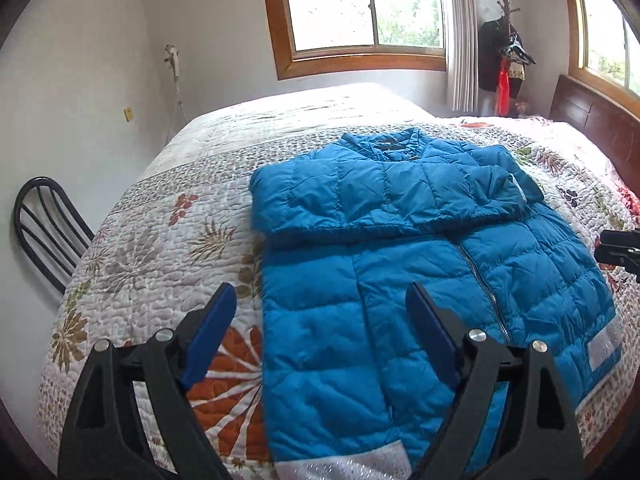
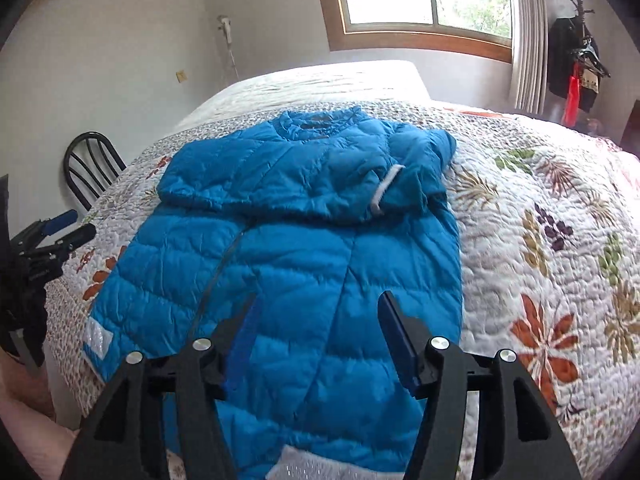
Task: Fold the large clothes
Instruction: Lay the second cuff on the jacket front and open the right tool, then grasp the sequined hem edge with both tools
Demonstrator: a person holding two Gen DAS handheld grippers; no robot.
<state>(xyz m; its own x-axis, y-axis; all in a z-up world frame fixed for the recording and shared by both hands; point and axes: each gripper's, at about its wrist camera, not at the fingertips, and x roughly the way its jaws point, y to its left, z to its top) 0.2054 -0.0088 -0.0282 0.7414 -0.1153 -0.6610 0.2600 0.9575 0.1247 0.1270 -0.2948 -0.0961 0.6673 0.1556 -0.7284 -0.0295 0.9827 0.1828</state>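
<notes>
Left gripper [image 1: 320, 322]: jaws spread, empty, above the hem.
Right gripper [image 2: 320, 328]: jaws spread, empty, over the lower panels.
Jacket [image 1: 400, 280]: blue, puffy, zipped, flat on the quilt [image 1: 160, 240].
Progress: sleeves [image 2: 400, 176] folded across the chest; body fold seemingly left.
Room: chair [image 1: 44, 220], window [image 1: 360, 12], coat rack [image 1: 506, 52].

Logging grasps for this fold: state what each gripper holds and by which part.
Nothing is held. The left gripper and right gripper both hang open above the blue puffer jacket, which lies loose on the quilt.
</notes>
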